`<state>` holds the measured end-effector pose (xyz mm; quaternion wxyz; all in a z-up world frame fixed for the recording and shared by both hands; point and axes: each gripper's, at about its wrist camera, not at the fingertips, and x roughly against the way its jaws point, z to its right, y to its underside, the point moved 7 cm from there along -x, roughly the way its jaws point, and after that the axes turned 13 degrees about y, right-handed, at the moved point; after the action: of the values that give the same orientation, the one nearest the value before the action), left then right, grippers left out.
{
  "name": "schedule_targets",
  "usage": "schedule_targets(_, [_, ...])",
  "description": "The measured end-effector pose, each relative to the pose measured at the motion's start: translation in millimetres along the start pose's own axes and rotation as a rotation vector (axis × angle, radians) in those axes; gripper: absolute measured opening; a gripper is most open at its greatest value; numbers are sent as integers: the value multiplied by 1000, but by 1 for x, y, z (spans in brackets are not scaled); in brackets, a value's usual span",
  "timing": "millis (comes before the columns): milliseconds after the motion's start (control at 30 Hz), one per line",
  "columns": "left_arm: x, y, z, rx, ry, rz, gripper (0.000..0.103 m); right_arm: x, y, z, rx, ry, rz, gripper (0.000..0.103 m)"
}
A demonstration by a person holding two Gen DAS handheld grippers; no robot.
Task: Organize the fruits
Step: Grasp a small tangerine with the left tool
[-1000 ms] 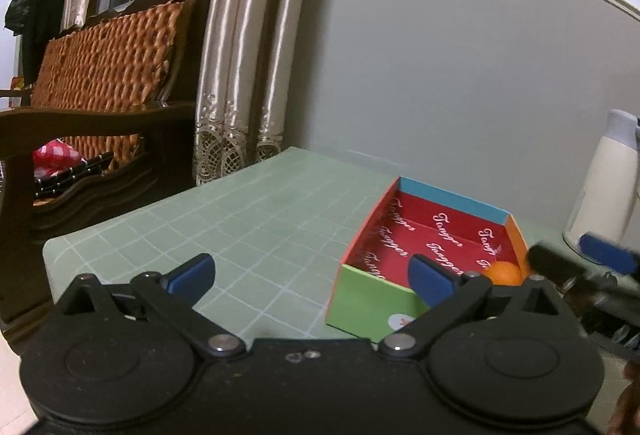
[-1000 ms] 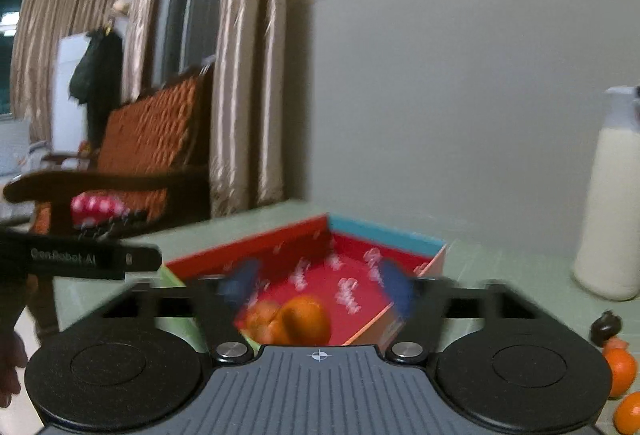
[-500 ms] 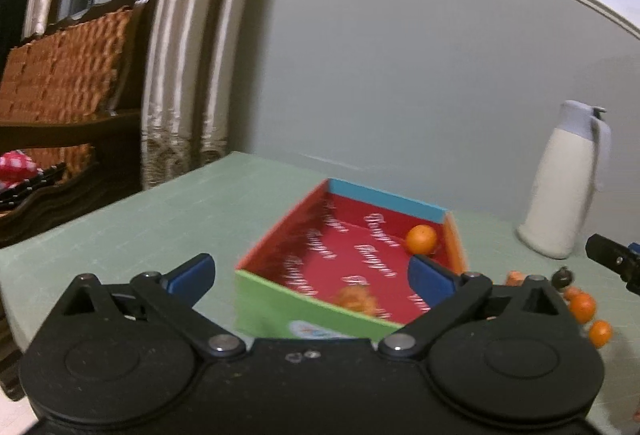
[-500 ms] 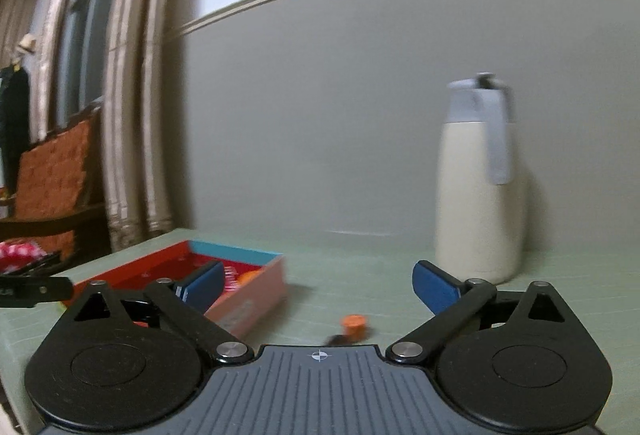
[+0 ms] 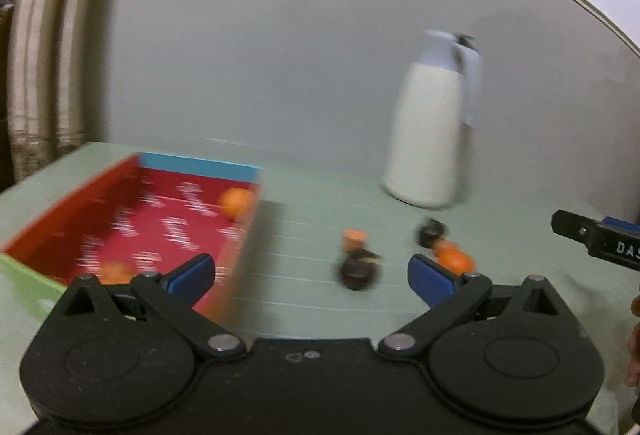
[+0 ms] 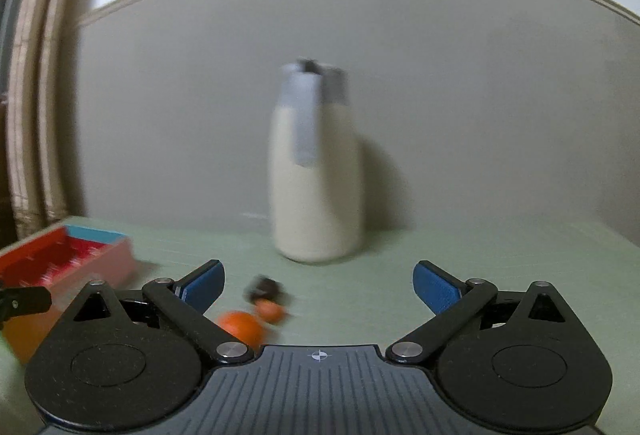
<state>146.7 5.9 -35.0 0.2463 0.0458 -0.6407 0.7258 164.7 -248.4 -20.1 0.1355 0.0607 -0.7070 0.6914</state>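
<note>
A red-lined box (image 5: 36, 235) with green and blue ends lies on the green table and holds an orange (image 5: 237, 203) in its far right corner and another orange (image 5: 114, 271) near its front. Right of the box lie loose fruits: a dark fruit (image 5: 357, 269), a small orange piece (image 5: 353, 237), another dark fruit (image 5: 430, 231) and an orange (image 5: 454, 259). My left gripper (image 5: 310, 277) stands open and empty above them. My right gripper (image 6: 318, 285) is open and empty, with an orange (image 6: 240, 327), a smaller orange (image 6: 269, 310) and a dark fruit (image 6: 266, 289) low on its left; the box (image 6: 96, 263) is at far left.
A cream jug (image 6: 316, 171) with a grey lid and handle stands at the back near the grey wall; it shows as the jug (image 5: 430, 131) in the left wrist view. Curtains (image 5: 44, 47) hang at the left. The right gripper's finger (image 5: 596, 239) enters from the right edge.
Both views have swung right, from the sofa and box toward the jug and loose fruits. The right gripper opened wide and left an orange in the box.
</note>
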Motion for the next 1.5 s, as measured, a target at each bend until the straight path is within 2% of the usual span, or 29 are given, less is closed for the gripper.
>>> schedule_targets(133, [-26,8,34,-34,68,-48,95,-5,8,37,4,63,-60,100])
schedule_targets(333, [-64,22,83,-100,155,-120,91,-7,14,75,-19,115,-108,103])
schedule_targets(433, [-78,28,99,-133,179,-157,82,-5,15,89,-40,123,-111,103])
schedule_targets(467, [-82,29,102,-138,184,-169,73,-5,16,92,-42,125,-113,103])
schedule_targets(567, [-96,33,107,-142,191,-209,64,-5,17,102,-46,125,-118,103])
schedule_targets(633, [-102,36,108,-141,188,-237,51,-5,17,106,-49,122,-118,103])
schedule_targets(700, [-112,41,109,-149,175,-277,26,-6,17,107,-51,121,-121,103])
schedule_targets(733, [-110,40,108,-151,171,-275,23,-6,17,108,-51,120,-122,103])
schedule_targets(900, [-106,39,109,-147,180,-248,23,-7,15,106,-61,112,-128,103])
schedule_targets(1133, [-74,24,100,-183,152,-179,23,-12,11,83,-81,65,-132,103])
schedule_targets(1300, [-43,6,66,-184,75,-101,23,-11,7,56,-80,15,-139,103])
schedule_targets(1500, [-2,-15,-3,-130,-74,-17,23,-10,4,8,-48,-56,-144,103])
